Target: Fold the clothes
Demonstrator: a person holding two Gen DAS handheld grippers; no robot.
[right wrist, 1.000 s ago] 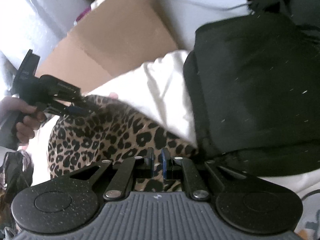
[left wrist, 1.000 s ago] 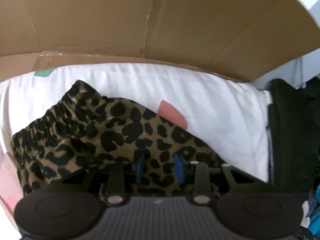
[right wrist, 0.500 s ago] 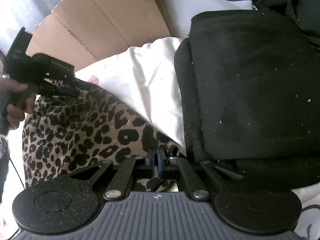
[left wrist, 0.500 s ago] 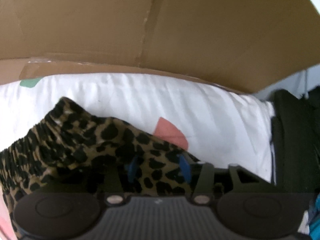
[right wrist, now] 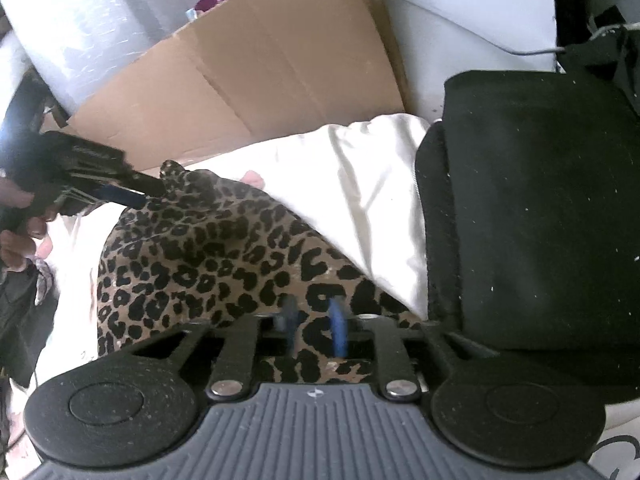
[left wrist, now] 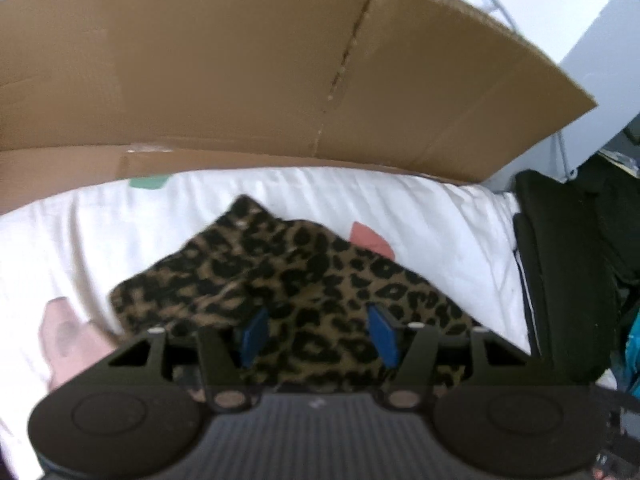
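Released since a second ago: left gripper [left wrist: 318, 334] lifted off the leopard-print garment [left wrist: 296, 280], jaws just opened wide, blue pads clear of the cloth with only print showing between them. Right gripper [right wrist: 314, 330] likewise just parted from a tight pinch to a narrow gap, pads blurred, fabric lying loose under and between them, no visible press. Seen from the right wrist view, left gripper [right wrist: 120, 194] hovering just beside the garment's far corner.

Garment resting in a compact, roughly folded bundle on the white bedsheet [left wrist: 420, 220], just beside the folded black garment [right wrist: 532, 208] at the right, near the cardboard box [left wrist: 240, 72] behind. Judged a finished fold being let go, both tools backing off so the layers stay put.

Thin, soft, drapey knit, edges rounded and slightly puffed; sheet smooth with faint creases and pastel blotches; black cloth thick, matte, lint-flecked; cardboard stiff, creased.
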